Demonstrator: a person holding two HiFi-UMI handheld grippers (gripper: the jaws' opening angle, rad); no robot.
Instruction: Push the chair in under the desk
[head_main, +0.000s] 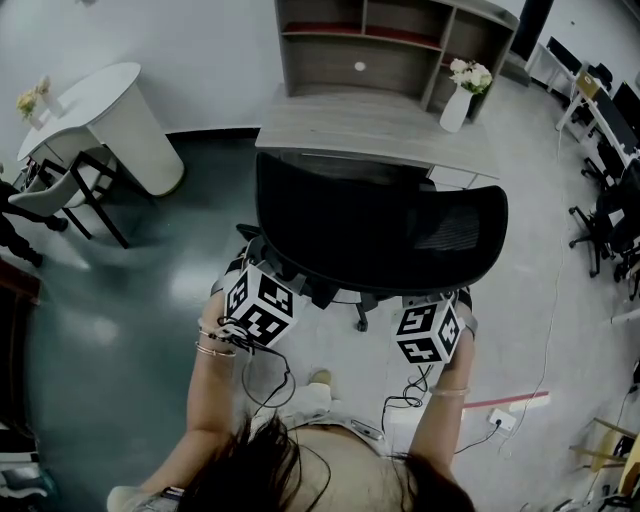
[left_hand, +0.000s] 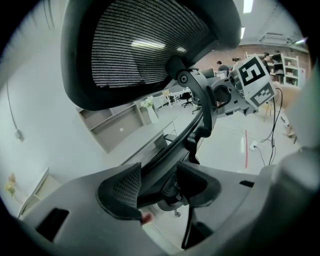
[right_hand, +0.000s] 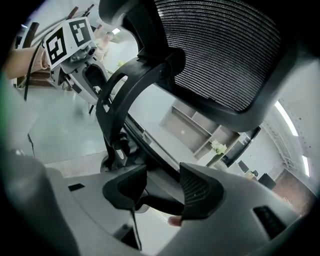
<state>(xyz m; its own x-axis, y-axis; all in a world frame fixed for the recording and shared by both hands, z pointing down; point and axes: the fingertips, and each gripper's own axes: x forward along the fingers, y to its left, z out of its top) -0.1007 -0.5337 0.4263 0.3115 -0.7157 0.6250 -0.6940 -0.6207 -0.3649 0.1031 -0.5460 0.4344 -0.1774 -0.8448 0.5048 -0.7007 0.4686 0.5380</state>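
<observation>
A black mesh-backed office chair (head_main: 380, 225) stands right in front of the grey desk (head_main: 370, 125), its back toward me. My left gripper (head_main: 262, 302) and right gripper (head_main: 430, 332) reach in beneath the backrest, one at each side of the back support. In the left gripper view the jaws (left_hand: 159, 182) sit around a black bar of the chair frame (left_hand: 165, 150), which fills the gap. The right gripper (right_hand: 162, 187) likewise has a black part of the chair frame (right_hand: 150, 150) between its pads. Each gripper also shows in the other's view: the right gripper (left_hand: 250, 82) and the left gripper (right_hand: 70, 45).
A white vase of flowers (head_main: 460, 98) stands on the desk's right end, below a shelf unit (head_main: 390, 40). A white round table (head_main: 110, 115) with a chair (head_main: 60, 190) is at the left. Cables and a power strip (head_main: 500, 418) lie on the floor at right, near more office chairs (head_main: 605, 215).
</observation>
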